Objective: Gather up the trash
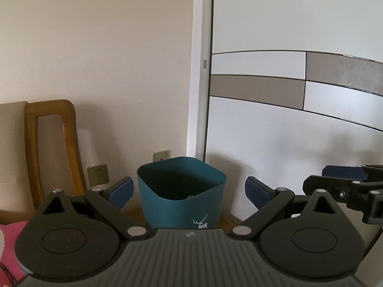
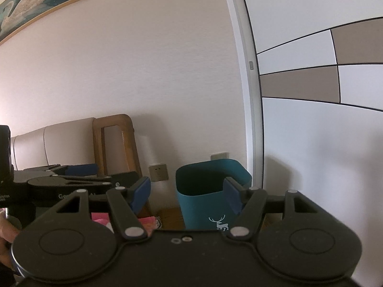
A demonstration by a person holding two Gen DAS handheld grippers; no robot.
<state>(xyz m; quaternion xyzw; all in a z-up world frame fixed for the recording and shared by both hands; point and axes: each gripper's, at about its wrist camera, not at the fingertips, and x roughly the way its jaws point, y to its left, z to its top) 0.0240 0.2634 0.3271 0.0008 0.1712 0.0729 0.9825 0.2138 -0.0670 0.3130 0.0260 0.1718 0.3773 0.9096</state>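
Note:
A teal trash bin [image 1: 182, 198] with a white deer print stands on the floor against the wall, beside the door frame. It also shows in the right wrist view [image 2: 210, 191]. A small pale item shows inside it near the front rim. My left gripper [image 1: 189, 191] is open and empty, its blue pads either side of the bin. My right gripper [image 2: 188, 192] is open and empty, facing the bin. The right gripper shows at the right edge of the left wrist view [image 1: 347, 186], and the left gripper at the left of the right wrist view [image 2: 71, 179].
A wooden chair frame [image 1: 52, 143] and a beige cushioned seat back [image 2: 52, 141] stand left of the bin. Wall sockets [image 1: 98, 174] sit low on the wall. A white and taupe panelled door [image 1: 299, 95] is on the right. Pink fabric [image 2: 146, 222] lies low left.

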